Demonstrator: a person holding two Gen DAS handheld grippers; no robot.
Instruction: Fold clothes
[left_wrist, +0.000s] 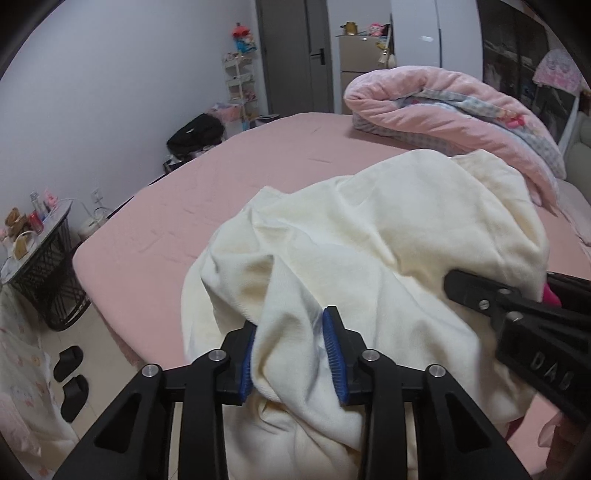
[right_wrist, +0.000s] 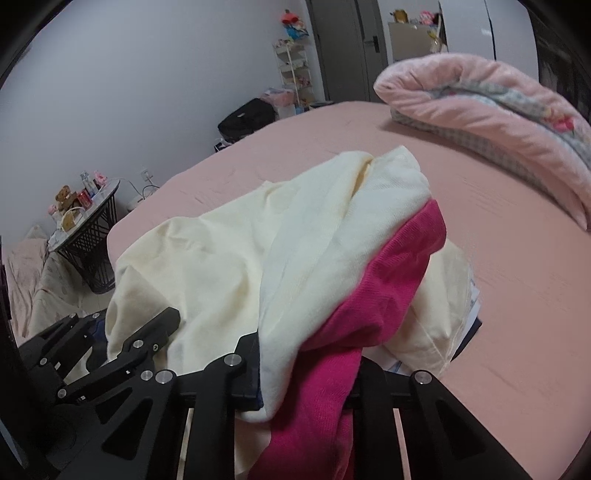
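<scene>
A cream garment (left_wrist: 388, 251) lies bunched on the pink bed (left_wrist: 221, 184). My left gripper (left_wrist: 293, 354) is shut on a fold of it between its blue pads (left_wrist: 334, 350). In the right wrist view the same cream garment (right_wrist: 229, 251) has a magenta part (right_wrist: 388, 291) draped over it. My right gripper (right_wrist: 306, 365) is shut on the cream and magenta cloth, its fingertips hidden by the fabric. The right gripper also shows in the left wrist view (left_wrist: 517, 317) at the right, and the left gripper in the right wrist view (right_wrist: 122, 343) at the lower left.
A rolled pink quilt (left_wrist: 461, 114) lies at the far right of the bed. A black wire side table (left_wrist: 44, 266) with small items stands left of the bed, black slippers (left_wrist: 70, 380) on the floor. A black bag (left_wrist: 195, 136), shelf and door stand beyond.
</scene>
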